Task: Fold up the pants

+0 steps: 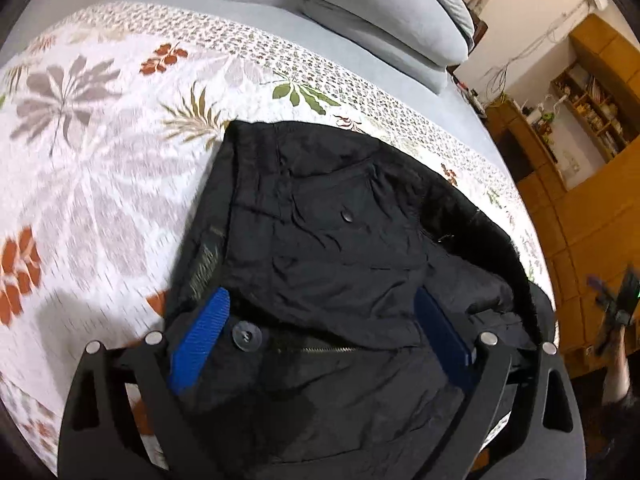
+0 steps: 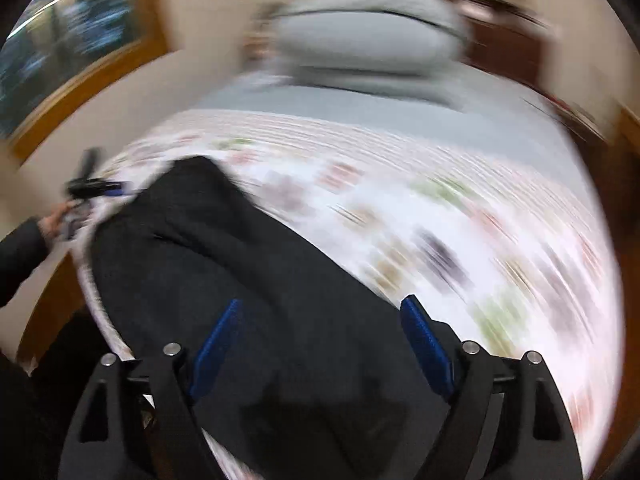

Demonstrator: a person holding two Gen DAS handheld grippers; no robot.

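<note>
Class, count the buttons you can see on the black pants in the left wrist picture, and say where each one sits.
2. A clear button lies at the waistband beside the zipper; a small dark one sits on the pocket flap. Folds may hide more.

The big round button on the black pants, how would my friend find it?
Start at the bed with the flowery bedspread, where black pants lie crumpled. Look at the near end, between the left gripper's blue fingers: the button sits at the end of the zipper. It is larger and flatter than the small snap on the pocket farther up.
</note>
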